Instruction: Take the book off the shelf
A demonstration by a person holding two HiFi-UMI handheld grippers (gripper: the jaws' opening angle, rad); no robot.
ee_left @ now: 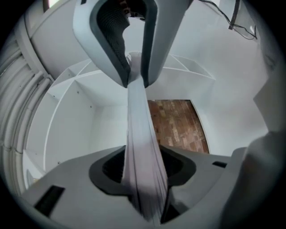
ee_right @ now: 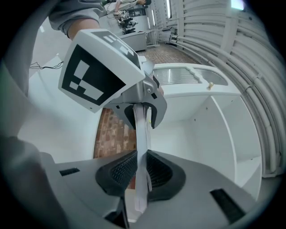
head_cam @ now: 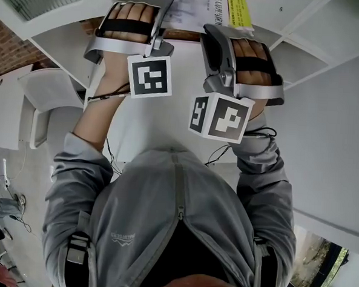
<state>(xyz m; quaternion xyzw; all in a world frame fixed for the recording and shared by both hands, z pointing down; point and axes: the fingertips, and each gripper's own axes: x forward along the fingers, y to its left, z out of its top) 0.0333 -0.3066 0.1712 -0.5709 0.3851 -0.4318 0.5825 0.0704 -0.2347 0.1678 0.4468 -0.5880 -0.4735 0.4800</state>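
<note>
- A white shelf unit [ee_right: 214, 116] fills the background, and its open compartments sit behind everything else in both gripper views.
- We look down over a person's grey zipped jacket [head_cam: 174, 224], both arms reaching forward toward the shelf.
- The book [head_cam: 203, 8], thin with a printed cover and a yellow strip, hangs in front of the compartments. It spans the gap between the two grippers and appears edge-on in each gripper view.
- The right gripper [ee_right: 139, 172] is clamped on one edge of the book, its ridged pads pressed against the pages.
- The left gripper [ee_left: 143, 167] has its jaws spread wide to either side of the opposite edge, which looks blurred between them.
- A black-and-white marker cube [head_cam: 149, 76] rides on the left gripper.
</note>
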